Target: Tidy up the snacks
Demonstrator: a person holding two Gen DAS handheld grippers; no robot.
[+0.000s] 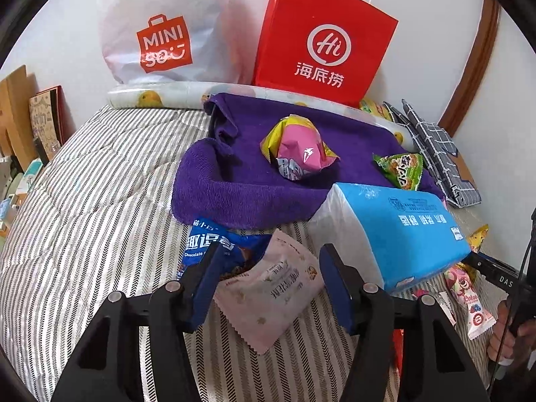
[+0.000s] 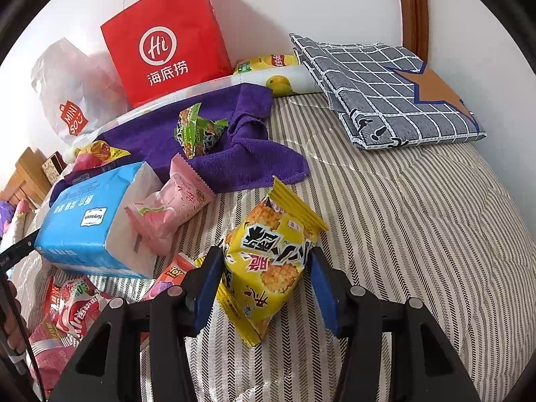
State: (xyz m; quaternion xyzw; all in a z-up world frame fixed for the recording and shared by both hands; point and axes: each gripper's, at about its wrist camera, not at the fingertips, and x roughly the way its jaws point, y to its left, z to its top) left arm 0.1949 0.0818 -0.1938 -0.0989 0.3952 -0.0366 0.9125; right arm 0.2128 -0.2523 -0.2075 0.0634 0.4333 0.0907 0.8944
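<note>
Straddling a pale pink snack sachet on a striped bedcover, the left gripper has its blue pads standing either side of the packet; whether they press on it cannot be told from the left wrist view. At ten o'clock from the sachet lies a blue chocolate cookie bag, partly tucked under it. At twelve o'clock a purple towel carries a pink-and-yellow snack pack and, further right, a green cracker packet. At two o'clock a blue tissue pack rests just beside the right pad. Against the wall stand a white Miniso bag and a red Haidilao paper bag. In the right wrist view, the right gripper pinches a yellow rice cracker packet, both pads touching its sides, with a folded grey checked cloth at two o'clock.
</note>
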